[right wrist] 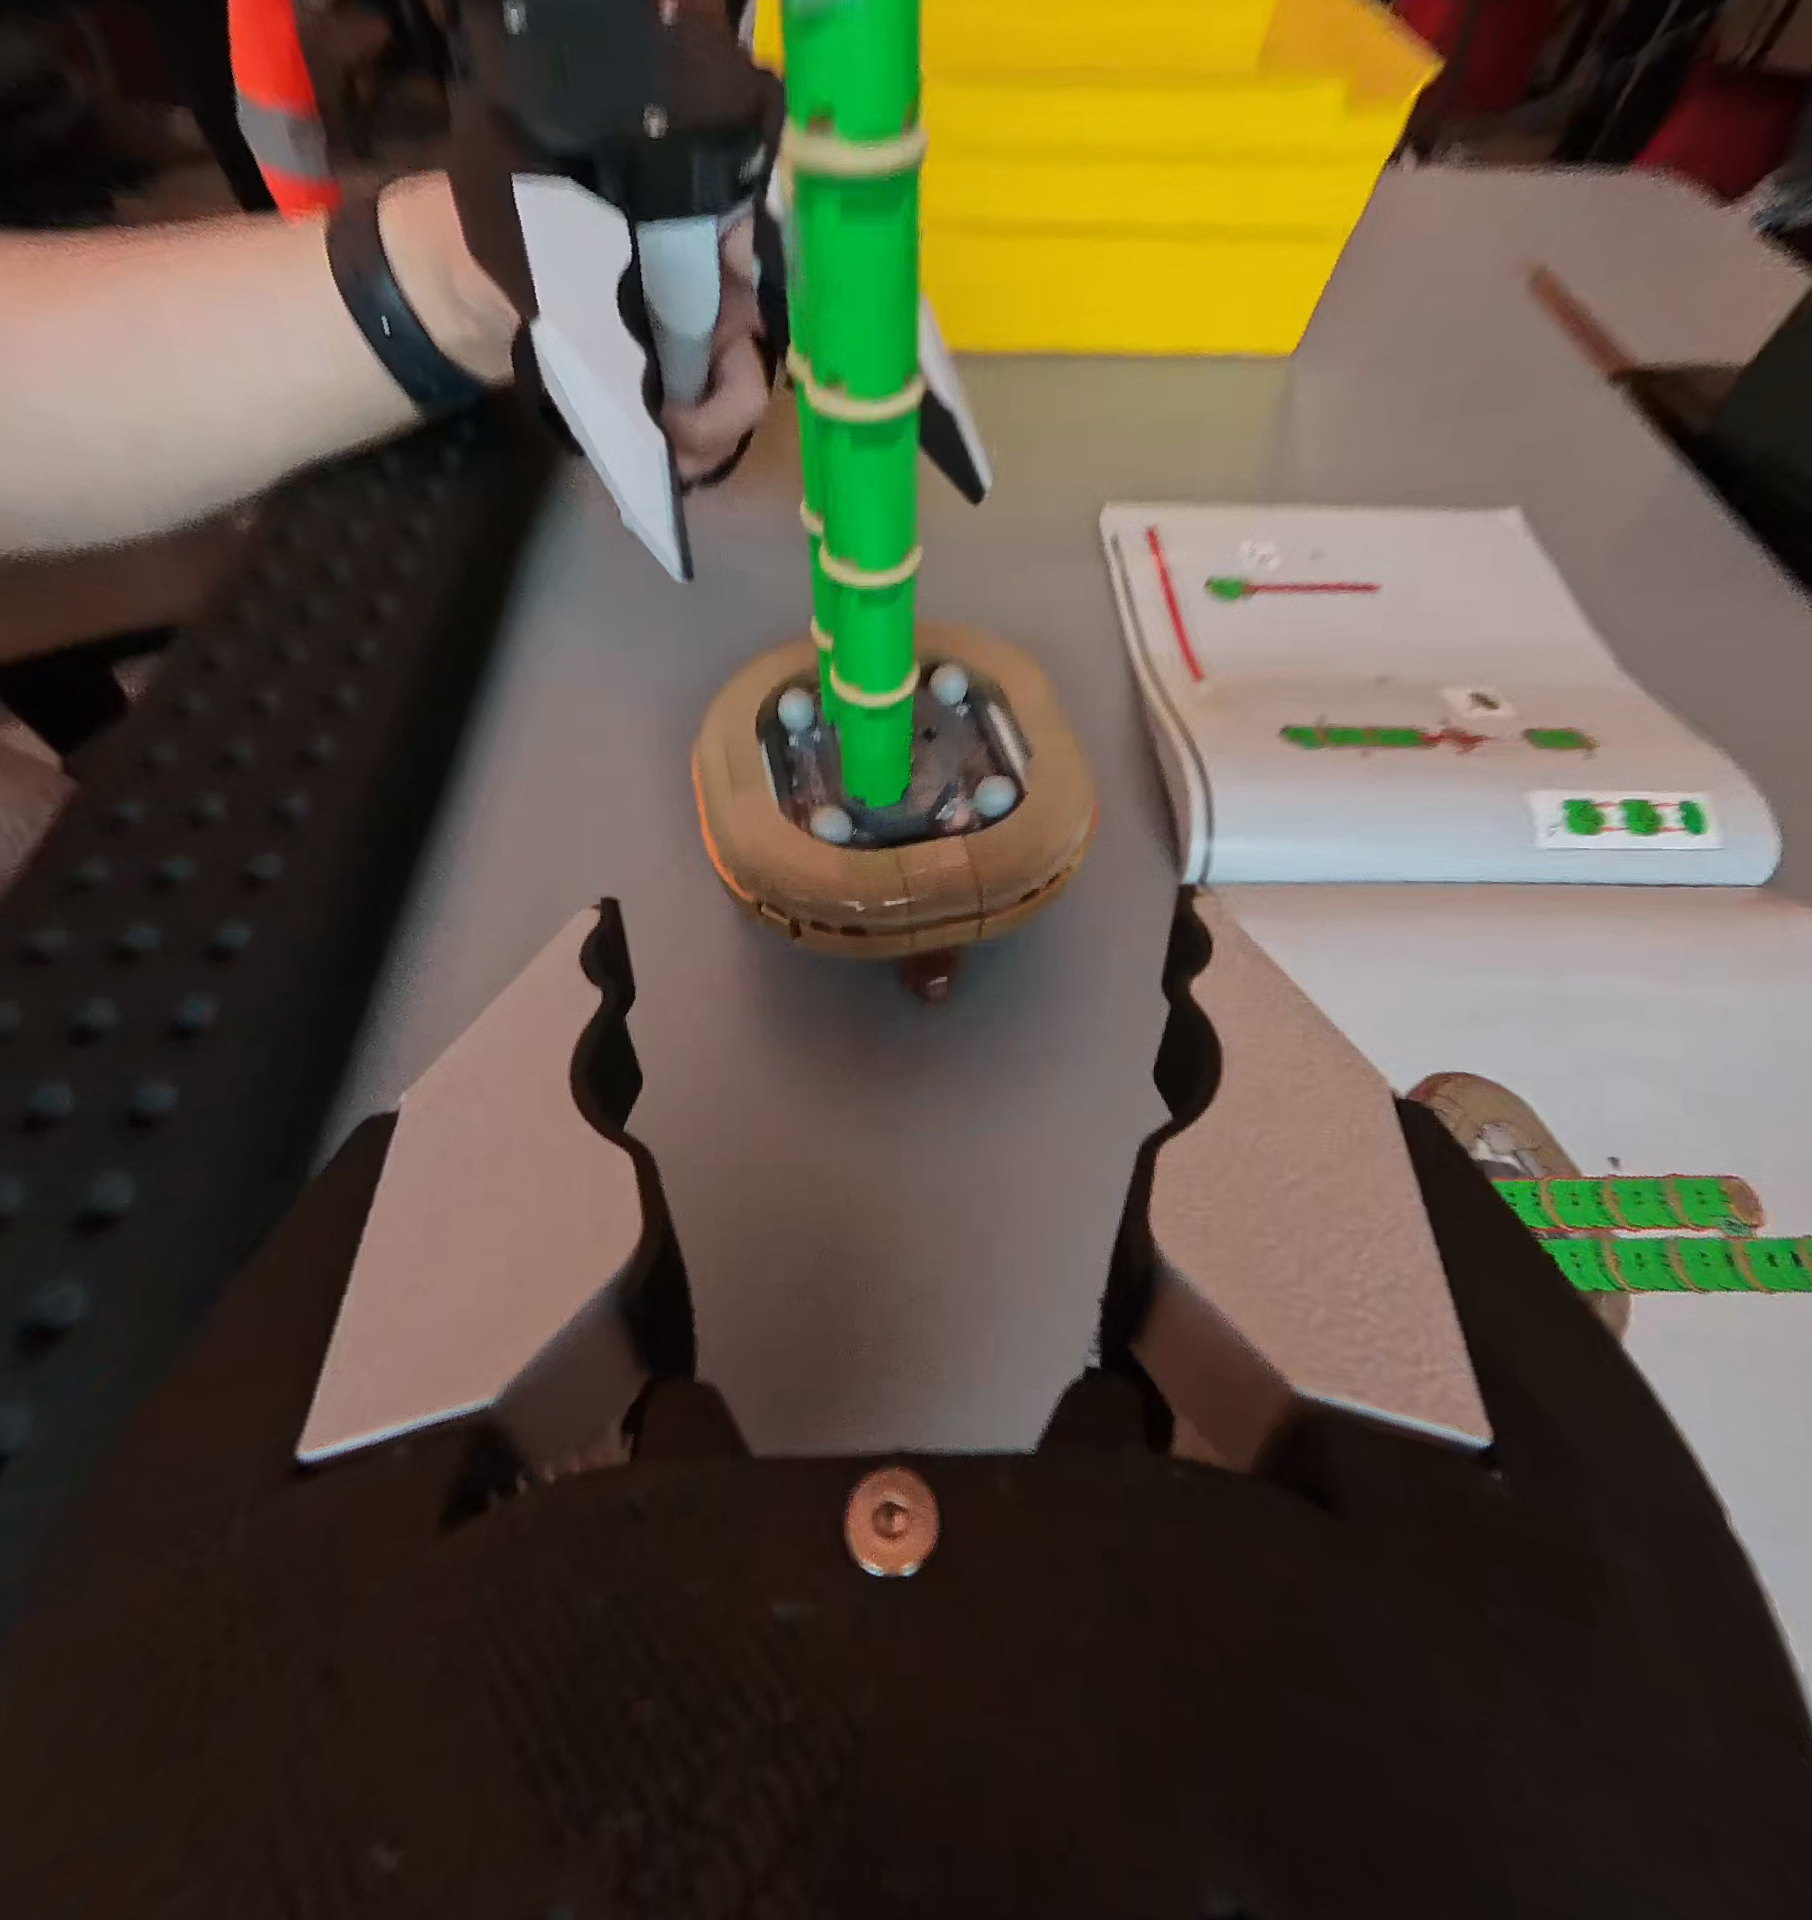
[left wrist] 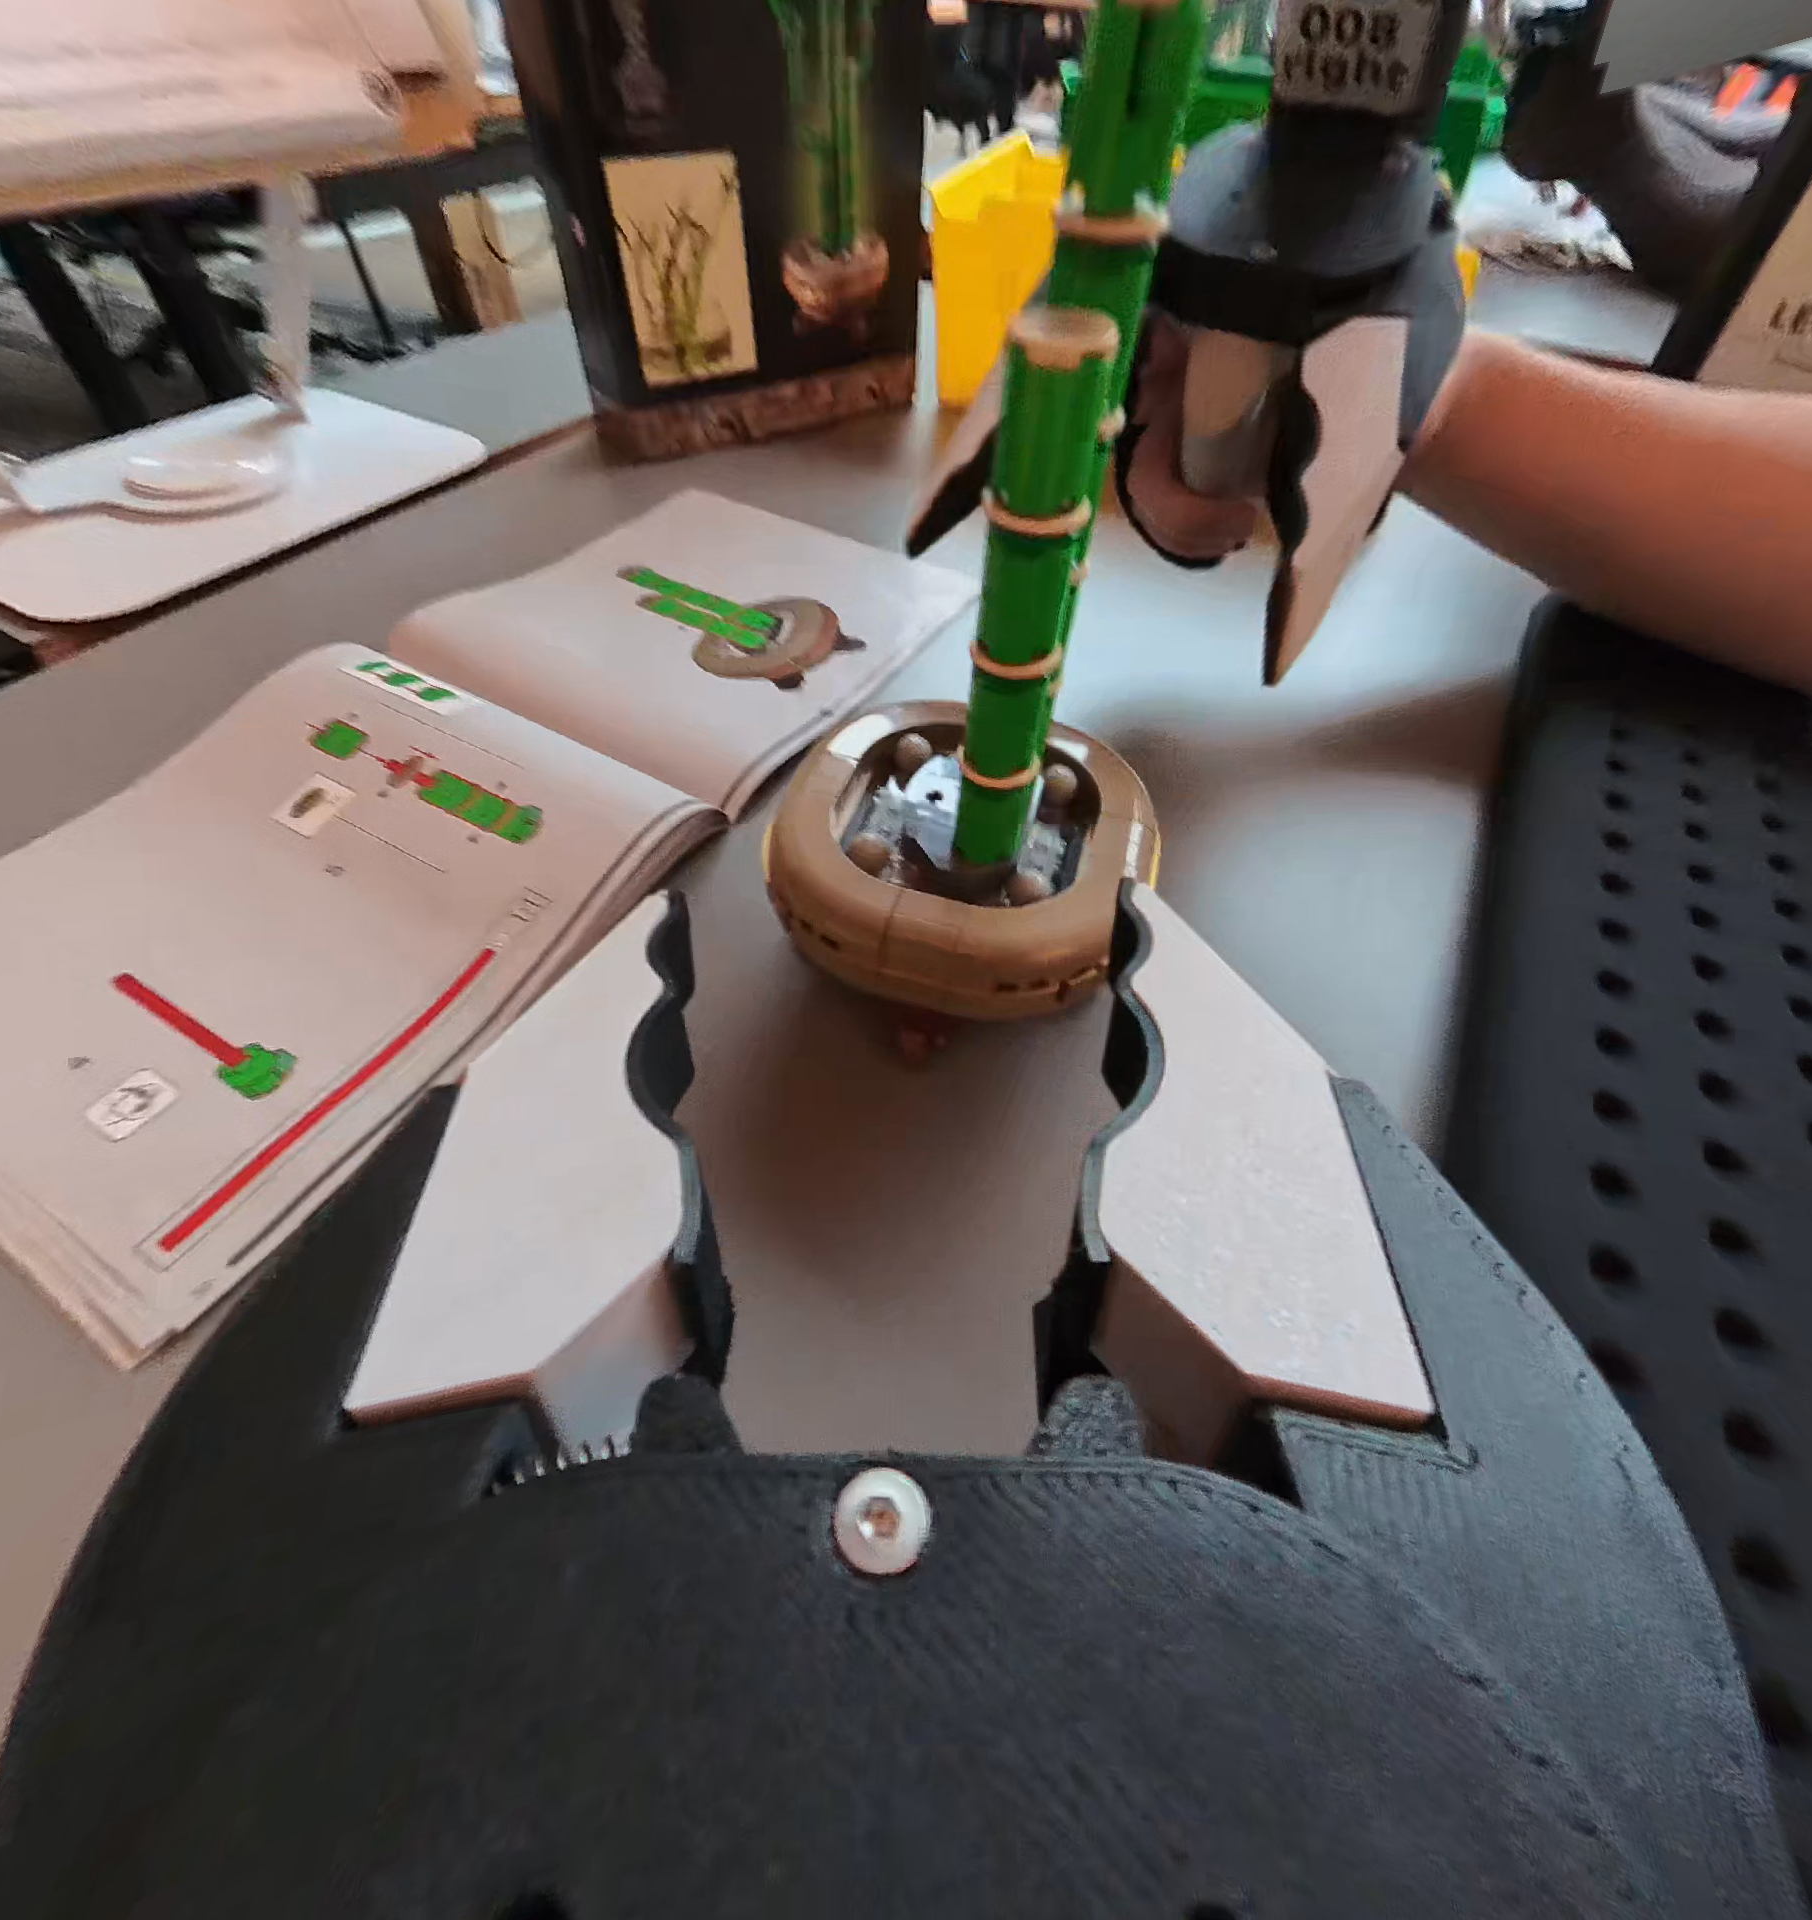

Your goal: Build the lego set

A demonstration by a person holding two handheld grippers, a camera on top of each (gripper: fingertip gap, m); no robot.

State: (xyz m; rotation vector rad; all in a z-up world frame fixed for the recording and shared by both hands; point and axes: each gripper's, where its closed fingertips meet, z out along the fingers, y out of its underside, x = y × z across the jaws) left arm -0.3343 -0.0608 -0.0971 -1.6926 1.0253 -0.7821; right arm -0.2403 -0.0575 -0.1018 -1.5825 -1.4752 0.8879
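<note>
- The bamboo model stands upright near the middle of the grey table: green segmented stalks with tan rings, rising out of the top of both views.
- The stalks are plugged into a rounded tan pot that sits on small dark feet; little round knobs ring the opening around the stalk base.
- Handling, as a judgement: light, rigid plastic, but top-heavy. The tall stalks would act as a lever, so a push up high could tip the pot or pop a joint. The pot's rounded sides look smooth and likely to slip.
- The best hold is probably low: steady the pot across its widest part with one gripper, and grasp a stalk at a green segment between rings, pressing straight down.
- The left gripper points at the pot from just short of its near side, tongs spread wide and empty.
- The right gripper faces the pot from the opposite side, tongs likewise apart, holding nothing; its far finger shows behind the stalks in the left wrist view.
- An open instruction booklet lies flat beside the pot.
- Farther off, toward the table's edge, are a yellow bin and the set's dark box; a black perforated mat lies along the other side.
</note>
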